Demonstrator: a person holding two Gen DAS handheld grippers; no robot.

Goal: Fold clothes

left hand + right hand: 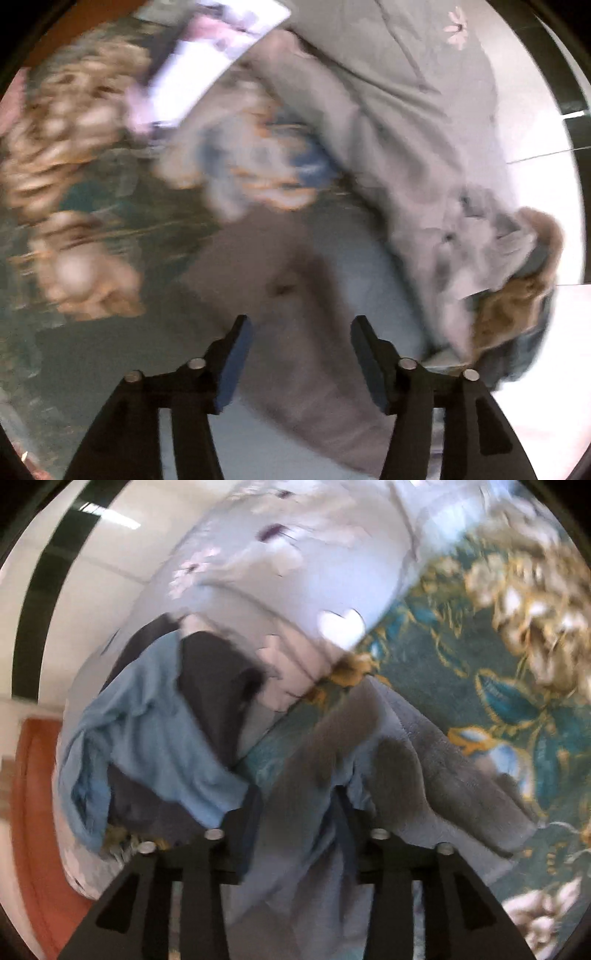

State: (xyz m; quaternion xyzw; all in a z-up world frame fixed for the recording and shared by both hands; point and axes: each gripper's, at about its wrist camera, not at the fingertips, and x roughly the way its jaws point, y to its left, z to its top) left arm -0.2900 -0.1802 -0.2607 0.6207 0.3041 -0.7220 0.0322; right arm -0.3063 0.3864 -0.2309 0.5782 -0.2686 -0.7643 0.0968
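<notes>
The grey fleece garment (295,280) lies on a teal bedspread with gold flowers (85,206). In the left wrist view its long axis runs from the bottom centre up toward the top right, where a pink flower motif (456,29) marks another grey piece. No readable writing shows; both views are blurred.

The left hand-held gripper (301,354) stands with its jaws apart over the fleece, nothing pressed between the pads.

In the right wrist view the right hand-held gripper (297,830) has its jaws partly apart with a fold of the grey fleece (306,797) between them; whether the pads press it I cannot tell. A blue cloth (147,734) and a dark garment (214,679) lie heaped at the left, beside a pale patterned cushion (280,572).
</notes>
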